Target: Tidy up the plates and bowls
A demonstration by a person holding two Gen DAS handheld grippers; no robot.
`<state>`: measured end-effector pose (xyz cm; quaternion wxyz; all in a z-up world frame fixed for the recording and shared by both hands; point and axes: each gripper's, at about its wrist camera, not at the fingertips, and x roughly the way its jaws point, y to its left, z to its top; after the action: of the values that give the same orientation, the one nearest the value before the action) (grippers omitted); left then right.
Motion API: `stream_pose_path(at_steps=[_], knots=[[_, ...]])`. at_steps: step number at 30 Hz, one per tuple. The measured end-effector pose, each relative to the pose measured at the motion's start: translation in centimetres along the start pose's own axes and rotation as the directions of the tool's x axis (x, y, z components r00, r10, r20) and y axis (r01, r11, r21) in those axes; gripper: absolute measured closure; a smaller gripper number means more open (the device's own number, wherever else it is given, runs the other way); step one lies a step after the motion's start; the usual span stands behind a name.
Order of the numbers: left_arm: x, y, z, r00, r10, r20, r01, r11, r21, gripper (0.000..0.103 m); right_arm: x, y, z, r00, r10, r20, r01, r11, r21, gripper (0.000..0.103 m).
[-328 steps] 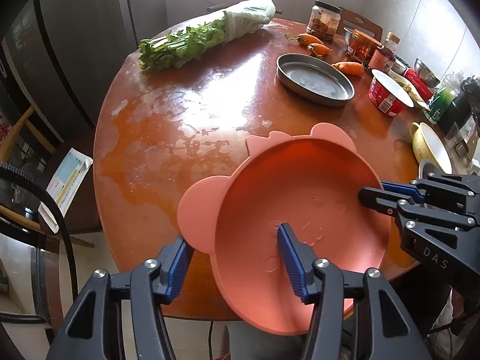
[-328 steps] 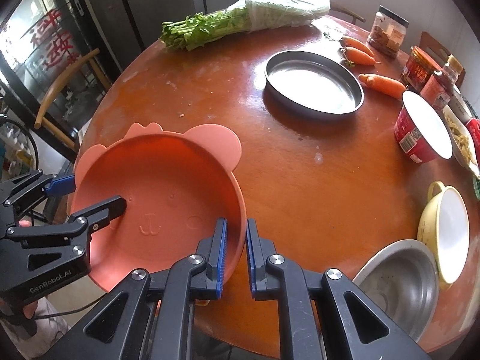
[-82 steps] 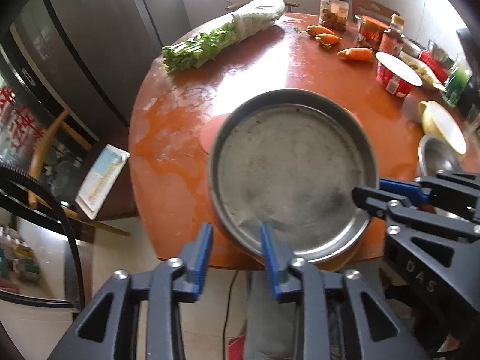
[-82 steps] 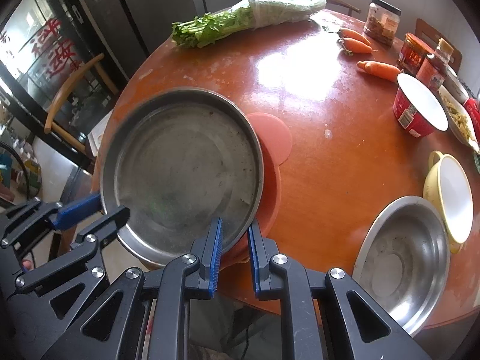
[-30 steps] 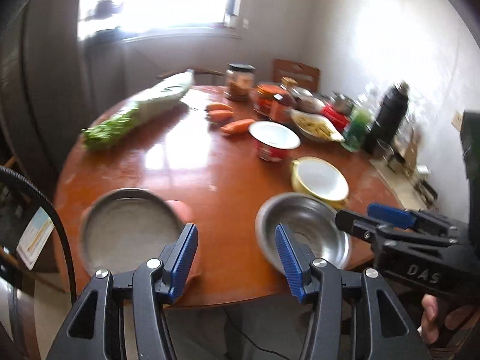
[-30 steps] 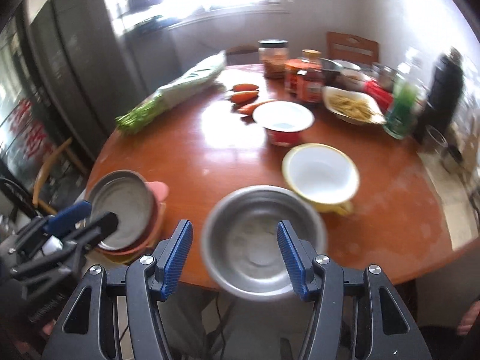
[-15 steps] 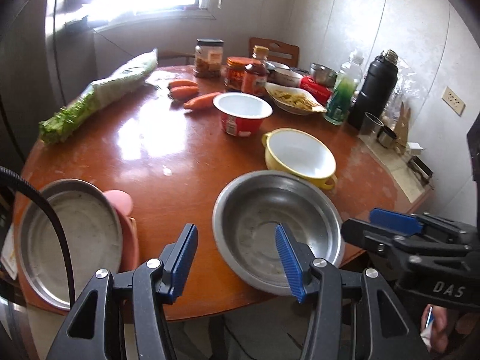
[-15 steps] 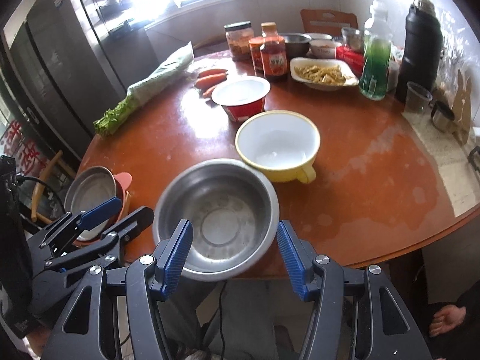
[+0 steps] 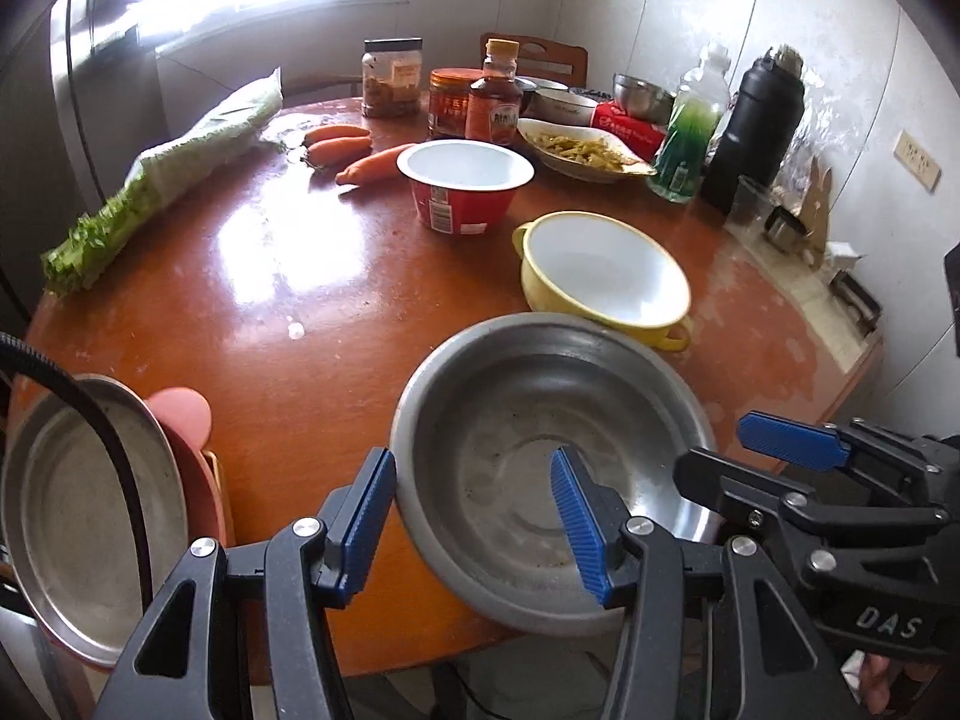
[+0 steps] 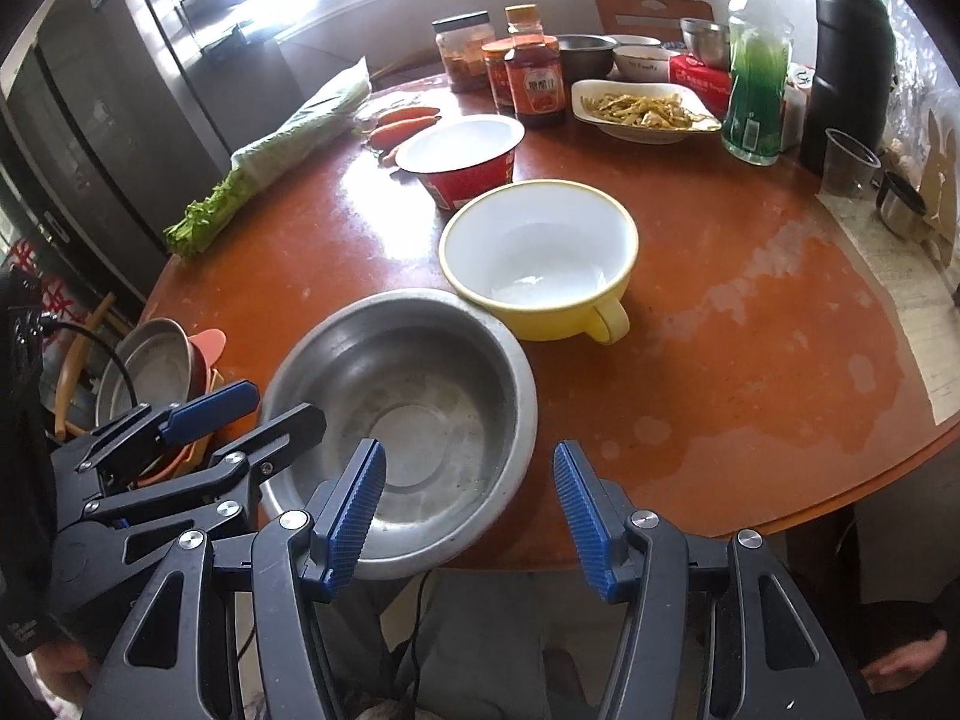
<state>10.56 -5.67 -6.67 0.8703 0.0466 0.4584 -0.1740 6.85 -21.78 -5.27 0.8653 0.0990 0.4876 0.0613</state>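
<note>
left wrist view: two open grippers around a steel bowl at the near edge of the round table.
the left gripper (image 9: 474,516) has its jaws parted and holds nothing; the near left rim of the steel bowl (image 9: 540,420) stands between its blue pads, but the pads do not press on it. the right gripper (image 10: 468,510) is also parted and empty, with the near right rim of the same bowl (image 10: 420,384) between its fingers, no contact seen. the bowl sits on the wooden table (image 9: 288,300), partly over the near edge. just behind it, touching or almost touching, stands the yellow bowl (image 10: 540,258), white inside. further away is the red cup bowl (image 9: 465,186). at the near left edge a flat metal plate (image 9: 72,510) lies on the pink plate (image 9: 180,420).
</note>
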Motion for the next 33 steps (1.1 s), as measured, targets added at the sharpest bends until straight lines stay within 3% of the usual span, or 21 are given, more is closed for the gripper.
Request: stream_pose_path(at_steps=[6, 18, 22, 25, 33], knots=[[0.8, -0.5, 0.2, 0.999, 0.041, -0.017, -0.041, 0.999, 0.021, 0.049, 1.0, -0.1, -0.1, 1.000, 0.011, -0.022, -0.012, 1.000, -0.011, 0.044], [2.5, -0.4, 0.5, 0.996, 0.080, -0.041, -0.079, 0.997, 0.021, 0.049, 2.1, -0.1, 0.1, 1.000, -0.009, -0.029, 0.008, 0.999, -0.037, 0.065], [2.2, 0.2, 0.5, 0.995, 0.098, -0.027, -0.097, 0.995, 0.010, 0.060, 2.2, -0.2, 0.2, 0.999, -0.021, -0.028, 0.020, 0.999, -0.035, 0.078], [2.1, 0.8, 0.6, 0.995, 0.099, -0.028, -0.099, 0.995, -0.004, 0.063, 2.3, -0.3, 0.1, 0.999, -0.016, -0.030, 0.015, 0.999, -0.033, 0.083], [1.9, 1.6, 0.4, 0.986, 0.161, -0.038, -0.161, 0.987, 0.005, 0.063, 2.9, 1.0, 0.6, 0.999, -0.004, -0.039, 0.002, 0.998, -0.059, 0.084]])
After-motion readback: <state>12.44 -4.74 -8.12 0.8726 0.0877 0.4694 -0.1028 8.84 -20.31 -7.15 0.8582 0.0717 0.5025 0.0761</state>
